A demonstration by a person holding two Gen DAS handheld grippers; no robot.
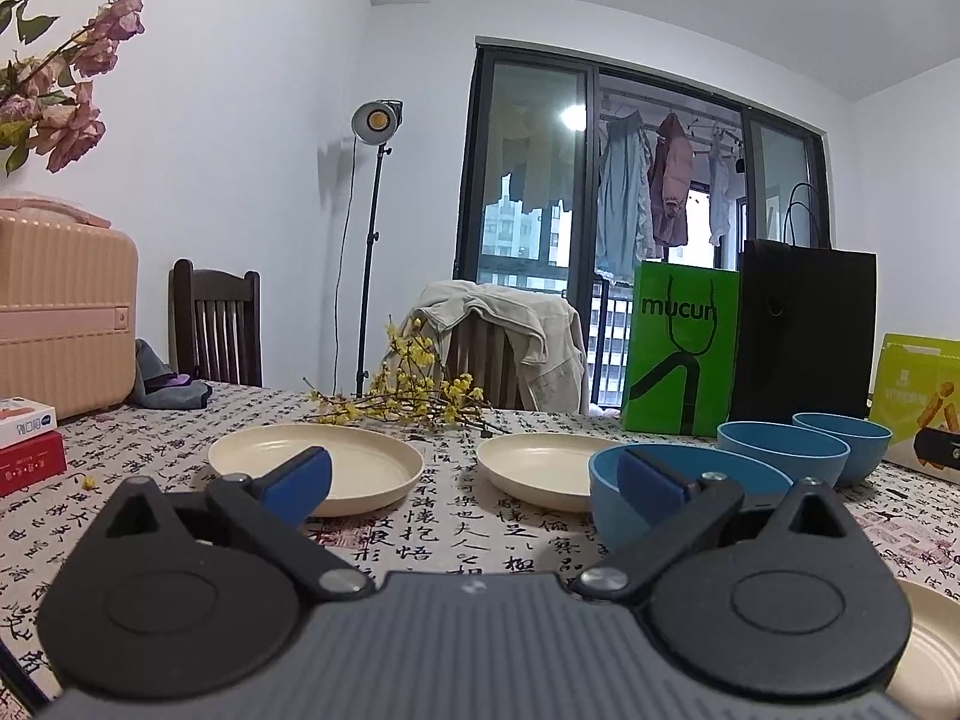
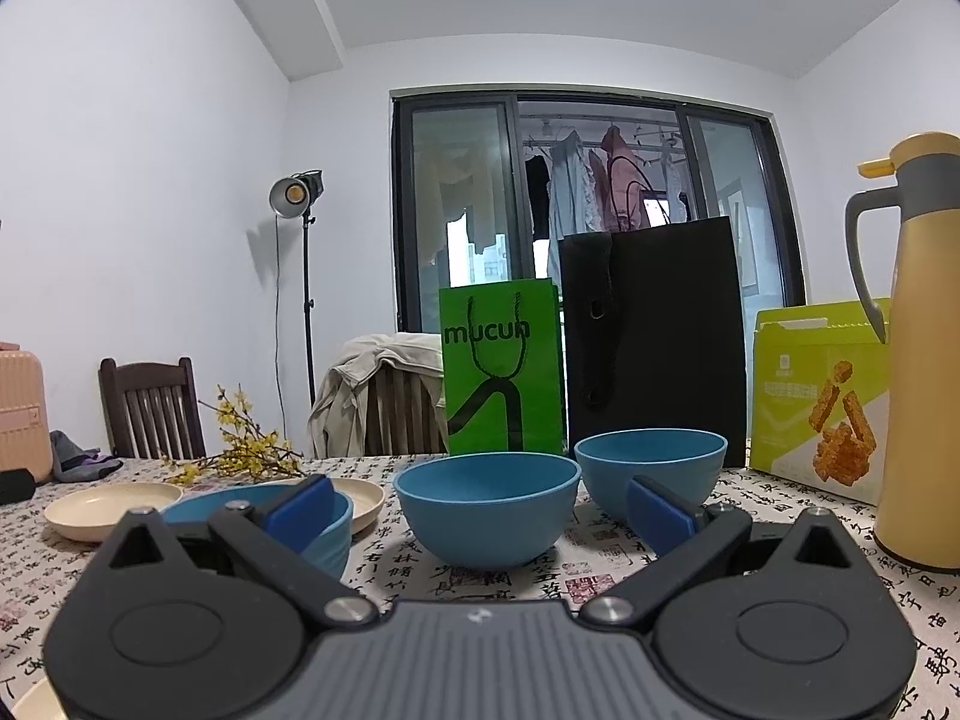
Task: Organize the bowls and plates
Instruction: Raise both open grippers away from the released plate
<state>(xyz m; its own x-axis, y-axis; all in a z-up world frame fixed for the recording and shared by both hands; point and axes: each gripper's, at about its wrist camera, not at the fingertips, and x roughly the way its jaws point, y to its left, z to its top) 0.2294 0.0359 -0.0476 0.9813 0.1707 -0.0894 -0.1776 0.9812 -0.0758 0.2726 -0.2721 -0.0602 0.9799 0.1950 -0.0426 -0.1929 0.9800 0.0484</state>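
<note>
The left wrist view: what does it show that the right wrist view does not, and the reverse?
Only the left wrist view shows the dried pink roses and the red and white boxes. Only the right wrist view shows the tall yellow thermos jug. Both show three round blue bowls, cream round plates, the green paper bag and an open claw.

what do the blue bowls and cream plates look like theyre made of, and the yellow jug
Blue bowls: matte, evenly coloured, thin-rimmed, no glaze shine; probably plastic or a fibre composite. Cream plates: same dull, uniform finish, likely the same material rather than ceramic. Yellow jug: smooth satin body with grey handle, looks like plastic or coated metal; cannot tell which.
</note>
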